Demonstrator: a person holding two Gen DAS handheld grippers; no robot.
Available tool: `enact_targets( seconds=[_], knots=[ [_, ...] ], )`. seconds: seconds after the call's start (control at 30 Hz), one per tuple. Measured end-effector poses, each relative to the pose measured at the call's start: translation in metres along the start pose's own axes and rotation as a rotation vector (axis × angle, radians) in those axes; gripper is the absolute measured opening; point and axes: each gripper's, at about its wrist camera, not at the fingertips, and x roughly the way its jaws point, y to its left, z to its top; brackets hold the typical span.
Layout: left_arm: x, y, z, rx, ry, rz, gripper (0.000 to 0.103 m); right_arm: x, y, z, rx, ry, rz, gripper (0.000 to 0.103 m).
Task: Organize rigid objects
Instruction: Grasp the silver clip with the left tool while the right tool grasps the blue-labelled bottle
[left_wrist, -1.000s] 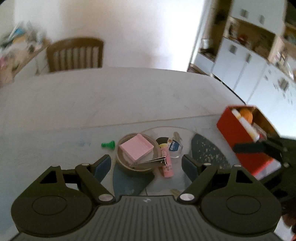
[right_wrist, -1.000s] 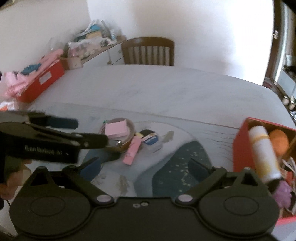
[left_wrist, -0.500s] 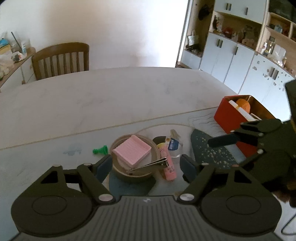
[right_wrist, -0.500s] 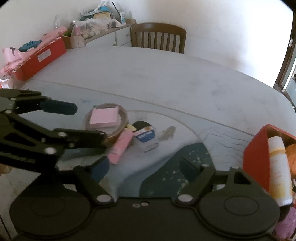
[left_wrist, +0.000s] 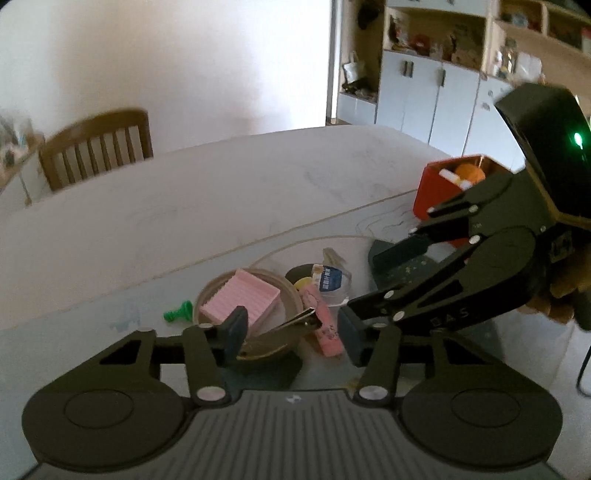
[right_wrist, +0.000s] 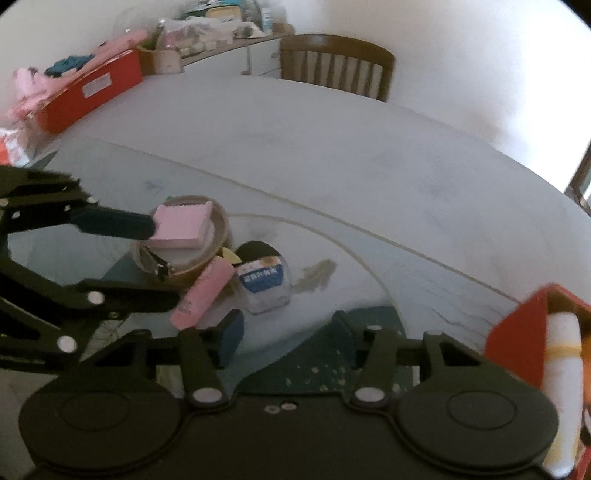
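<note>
A brown tape roll (left_wrist: 288, 295) with a pink note pad (left_wrist: 240, 301) on it lies on the white table (left_wrist: 221, 206). Around it are a metal clip (left_wrist: 295, 321), a pink bar (left_wrist: 327, 328), a clear tub with a blue label (left_wrist: 330, 282) and a green peg (left_wrist: 179, 310). My left gripper (left_wrist: 291, 334) hovers over the roll and clip with its jaws closing; its pads press nothing that I can see. From the right wrist view, the left gripper (right_wrist: 162, 262) brackets the roll (right_wrist: 218, 236). My right gripper (right_wrist: 288, 334), jaws closing on nothing, sits just short of the tub (right_wrist: 264, 286).
A red box (left_wrist: 436, 184) with an orange ball and a white tube stands at the right. Another red box (right_wrist: 92, 92) with pink cloth sits far left. A wooden chair (right_wrist: 336, 64) is behind the table. A dark green mat (right_wrist: 314, 354) lies under the right gripper.
Both grippers have narrowed their jaws and dropped closer to the cluster. The right gripper now reaches in beside the left one, and both views have rolled.
</note>
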Motion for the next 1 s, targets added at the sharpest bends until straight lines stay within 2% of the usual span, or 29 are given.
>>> enact_targets(
  seconds=[0.2, 0.37, 0.43, 0.47, 0.57, 0.63, 0.73, 1.0],
  knots=[
    [0.004, -0.008, -0.003, 0.094, -0.019, 0.007, 0.041, 0.008, 0.007, 0.008, -0.042, -0.028, 0.005, 0.051],
    [0.005, -0.007, -0.005, 0.111, -0.029, -0.004, 0.036, 0.013, 0.003, 0.012, -0.039, -0.042, 0.027, 0.046],
    [0.005, -0.005, -0.006, 0.116, -0.029, -0.016, 0.027, 0.014, 0.004, 0.015, -0.037, -0.045, 0.032, 0.044],
    [0.005, -0.005, -0.006, 0.117, -0.029, -0.014, 0.026, 0.014, 0.003, 0.015, -0.031, -0.046, 0.039, 0.039],
    [0.005, -0.004, -0.005, 0.105, -0.026, -0.017, 0.022, 0.014, 0.002, 0.015, -0.026, -0.047, 0.035, 0.038],
    [0.006, -0.004, -0.004, 0.107, -0.023, -0.003, 0.012, 0.012, 0.003, 0.014, -0.022, -0.045, 0.028, 0.038],
    [0.005, -0.002, -0.001, 0.089, -0.017, 0.0, 0.006, 0.01, 0.006, 0.013, -0.008, -0.037, 0.009, 0.038],
    [-0.003, 0.002, 0.001, 0.026, -0.011, 0.002, 0.004, -0.009, 0.006, -0.005, 0.108, -0.031, -0.011, 0.037]
  ],
)
